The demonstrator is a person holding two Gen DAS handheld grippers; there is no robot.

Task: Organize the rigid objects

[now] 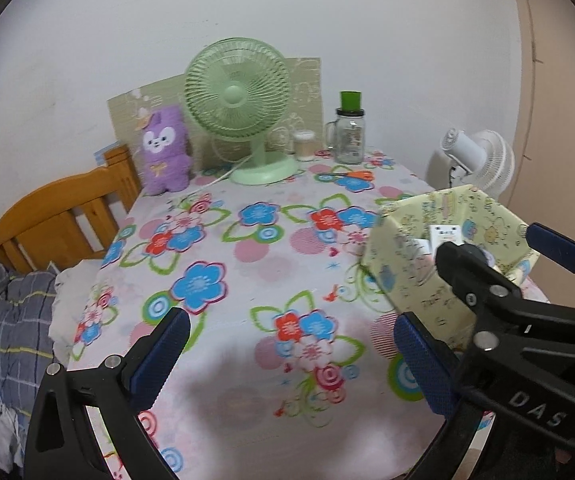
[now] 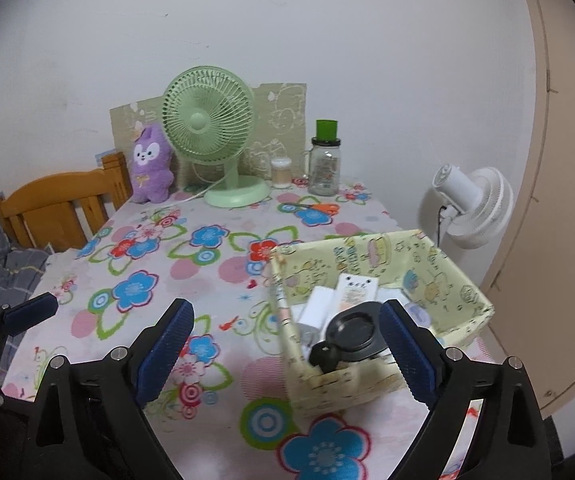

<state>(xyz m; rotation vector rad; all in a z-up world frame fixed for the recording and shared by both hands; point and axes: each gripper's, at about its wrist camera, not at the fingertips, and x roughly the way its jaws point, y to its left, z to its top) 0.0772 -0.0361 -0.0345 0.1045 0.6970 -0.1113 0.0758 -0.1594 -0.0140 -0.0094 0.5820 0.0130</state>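
A pale yellow fabric basket point(image 2: 463, 280) stands on the right of the floral tablecloth point(image 2: 159, 280); it also shows in the left wrist view point(image 1: 407, 248). Inside it lie a black round-lidded item point(image 2: 353, 334), a white tube point(image 2: 355, 290) and a white block point(image 2: 319, 308). My right gripper point(image 2: 287, 356) is open and empty, hovering over the basket's near left corner. My left gripper point(image 1: 291, 360) is open and empty over the tablecloth, left of the basket. The right gripper point(image 1: 499, 260) shows in the left wrist view, in front of the basket.
At the back stand a green desk fan point(image 2: 211, 132), a purple plush toy point(image 2: 149, 168), a glass jar with a green lid point(image 2: 325, 160) and a small cotton-swab tub point(image 2: 280, 172). Orange-handled scissors point(image 2: 319, 207) lie nearby. A white fan point(image 2: 471, 204) stands beyond the table; a wooden chair point(image 2: 55, 208) sits left.
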